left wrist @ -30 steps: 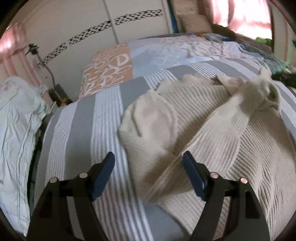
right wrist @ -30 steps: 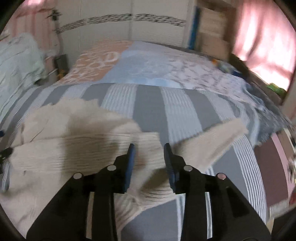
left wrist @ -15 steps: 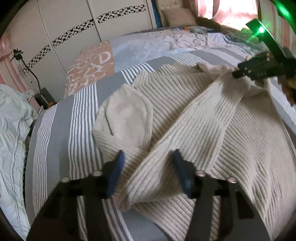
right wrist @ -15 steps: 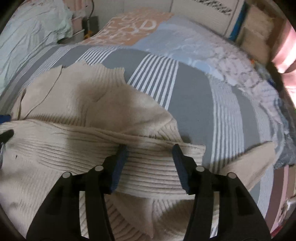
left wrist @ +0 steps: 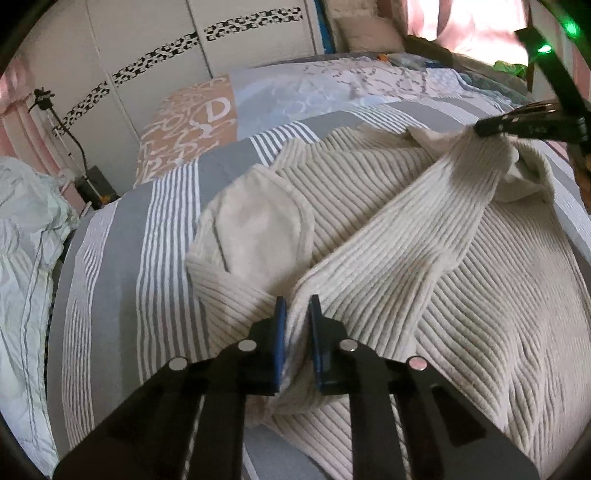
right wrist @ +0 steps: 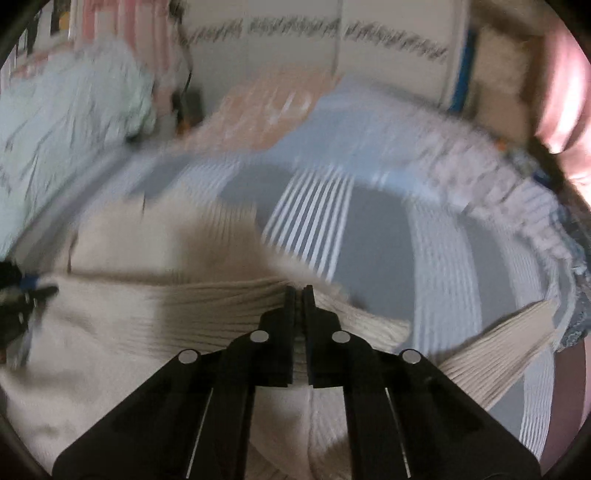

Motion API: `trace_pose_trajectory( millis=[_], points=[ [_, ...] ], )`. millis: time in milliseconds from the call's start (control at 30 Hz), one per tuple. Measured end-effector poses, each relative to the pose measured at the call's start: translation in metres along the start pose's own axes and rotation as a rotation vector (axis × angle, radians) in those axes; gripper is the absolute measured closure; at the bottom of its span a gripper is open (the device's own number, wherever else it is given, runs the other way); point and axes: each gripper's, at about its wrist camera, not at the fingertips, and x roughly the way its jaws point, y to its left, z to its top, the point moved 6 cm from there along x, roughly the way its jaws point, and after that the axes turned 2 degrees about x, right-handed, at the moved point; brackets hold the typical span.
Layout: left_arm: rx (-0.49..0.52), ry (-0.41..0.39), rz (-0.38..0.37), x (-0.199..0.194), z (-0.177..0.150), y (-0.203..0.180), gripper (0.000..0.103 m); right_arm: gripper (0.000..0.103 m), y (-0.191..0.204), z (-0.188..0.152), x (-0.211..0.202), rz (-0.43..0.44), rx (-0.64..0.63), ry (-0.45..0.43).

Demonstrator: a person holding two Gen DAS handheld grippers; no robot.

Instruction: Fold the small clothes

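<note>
A cream ribbed sweater (left wrist: 461, 295) lies spread on a grey-and-white striped bed cover (left wrist: 125, 266). One sleeve (left wrist: 417, 236) is folded diagonally across its body. My left gripper (left wrist: 296, 306) is shut on the near end of that sleeve at the sweater's left edge. My right gripper (left wrist: 480, 129) pinches the sleeve's far end at the upper right of the left wrist view. In the blurred right wrist view the right gripper (right wrist: 298, 293) is shut on the ribbed sleeve (right wrist: 207, 306); the other sleeve (right wrist: 491, 354) trails off to the right.
A patchwork quilt (left wrist: 266, 99) covers the bed's far half. Pale crumpled bedding (left wrist: 26, 266) is heaped off the left side. White wardrobe doors (left wrist: 155, 44) stand behind, and a pink curtain (left wrist: 461, 22) glows at the back right.
Both grippers went from open to shut on the folded sleeve, left at the near end, right at the far end. The right wrist view is now motion-blurred.
</note>
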Motion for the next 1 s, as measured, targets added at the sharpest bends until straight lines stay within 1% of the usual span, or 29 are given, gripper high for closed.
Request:
trace_pose_trajectory(
  millis=[33,67,100,133,167,233,267,367,433,467,533,600,633,667,700,733,767,800,867,900,933,967,1000],
  points=[
    [-0.007,-0.009,0.006,-0.002,0.003,0.002,0.09,0.098,0.0,0.005,-0.009,0.01,0.013,-0.052],
    [-0.019,-0.031,0.029,-0.006,0.008,0.005,0.09,0.098,0.003,0.007,-0.021,0.047,0.029,-0.116],
    [-0.026,-0.049,0.052,-0.01,0.012,0.008,0.09,0.098,0.004,0.006,-0.026,0.061,0.038,-0.136],
    [-0.036,-0.069,0.089,-0.014,0.017,0.011,0.09,0.098,0.007,-0.002,-0.027,0.075,0.041,-0.135],
    [-0.04,-0.086,0.123,-0.017,0.021,0.014,0.09,0.098,0.009,-0.018,-0.024,0.073,0.032,-0.106],
    [-0.038,-0.083,0.132,-0.015,0.021,0.014,0.09,0.098,0.013,-0.052,-0.021,0.056,0.006,-0.046],
    [-0.039,-0.068,0.122,-0.012,0.016,0.013,0.09,0.098,0.018,-0.075,-0.019,0.068,0.003,0.001],
    [-0.012,-0.046,0.118,-0.011,-0.002,0.006,0.09,0.098,0.029,-0.117,-0.032,0.07,-0.011,0.071],
    [0.002,-0.053,0.111,-0.018,-0.01,0.002,0.09,0.097,0.033,-0.132,-0.039,0.084,-0.013,0.118],
    [0.007,-0.06,0.099,-0.023,-0.014,0.0,0.088,0.097,0.034,-0.138,-0.046,0.079,-0.019,0.139],
    [0.001,-0.066,0.066,-0.031,-0.018,-0.001,0.088,0.097,0.037,-0.142,-0.055,0.074,-0.026,0.142],
    [0.0,-0.039,0.003,-0.035,-0.026,-0.004,0.088,0.097,0.032,-0.139,-0.071,0.076,-0.001,0.12],
    [0.004,-0.033,-0.006,-0.038,-0.03,-0.006,0.087,0.095,0.027,-0.134,-0.078,0.071,0.027,0.097],
    [0.017,-0.03,-0.016,-0.04,-0.033,-0.01,0.087,0.088,0.021,-0.13,-0.082,0.07,0.05,0.081],
    [0.028,-0.029,-0.029,-0.043,-0.037,-0.013,0.087,0.084,0.016,-0.125,-0.084,0.061,0.072,0.065],
    [0.035,-0.032,-0.042,-0.046,-0.04,-0.015,0.086,0.076,0.008,-0.118,-0.085,0.03,0.104,0.048],
    [0.032,-0.039,-0.055,-0.051,-0.042,-0.015,0.08,0.071,0.002,-0.112,-0.083,0.007,0.124,0.045],
    [0.022,-0.044,-0.059,-0.055,-0.042,-0.012,0.076,0.07,-0.005,-0.105,-0.077,-0.029,0.142,0.047],
    [-0.018,-0.064,-0.053,-0.065,-0.038,0.0,0.058,0.063,-0.015,-0.098,-0.064,-0.086,0.163,0.069],
    [-0.037,-0.076,-0.052,-0.07,-0.036,0.005,0.053,0.061,-0.019,-0.096,-0.058,-0.104,0.171,0.079],
    [-0.056,-0.089,-0.057,-0.074,-0.032,0.012,0.047,0.056,-0.024,-0.096,-0.051,-0.122,0.183,0.092],
    [-0.077,-0.101,-0.075,-0.08,-0.027,0.02,0.043,0.054,-0.03,-0.097,-0.041,-0.133,0.204,0.124],
    [-0.086,-0.105,-0.09,-0.083,-0.024,0.025,0.041,0.054,-0.032,-0.098,-0.033,-0.129,0.214,0.149]
  ],
)
